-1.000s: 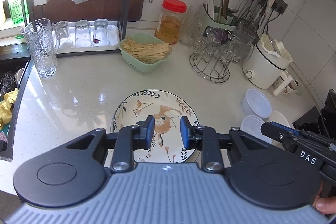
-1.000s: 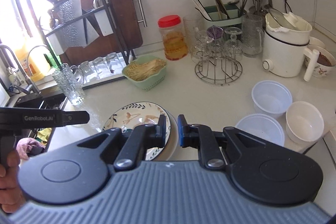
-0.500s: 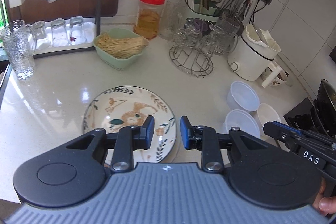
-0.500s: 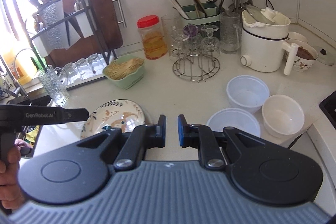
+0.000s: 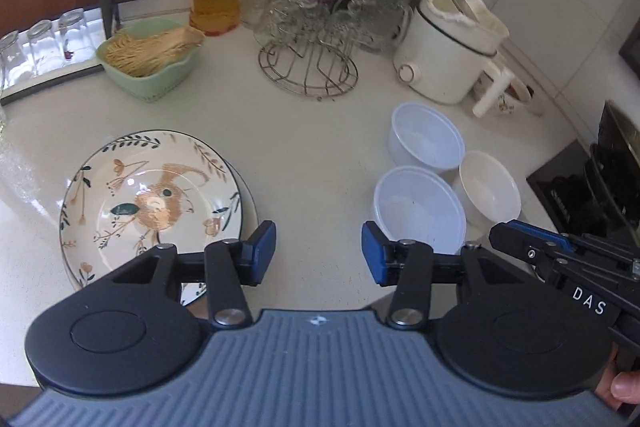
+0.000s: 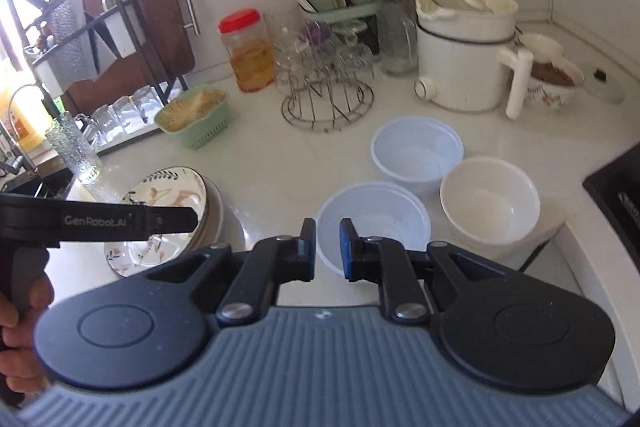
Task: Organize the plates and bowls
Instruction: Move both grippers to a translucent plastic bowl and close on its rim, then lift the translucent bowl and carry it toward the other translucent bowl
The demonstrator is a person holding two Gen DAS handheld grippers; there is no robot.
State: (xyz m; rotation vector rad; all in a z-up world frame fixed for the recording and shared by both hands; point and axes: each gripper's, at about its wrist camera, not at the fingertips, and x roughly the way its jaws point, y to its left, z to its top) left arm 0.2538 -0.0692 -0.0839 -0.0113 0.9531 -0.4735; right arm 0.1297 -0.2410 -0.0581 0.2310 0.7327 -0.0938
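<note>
Surface: carrying everything.
Plates: stacked, lying near the front edge.
Bowls: three clustering near the right edge.
Left claw: spreading, empty.
Right claw: parting slightly, empty.

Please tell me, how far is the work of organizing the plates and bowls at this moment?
Done: the patterned plates already lie in one stack.
In hand: nothing. The left gripper and right gripper are both opening with nothing between their jaws, the right one in front of the nearest clear bowl.
Left: that bowl, the other clear bowl and the white bowl stand separately, not nested.
</note>
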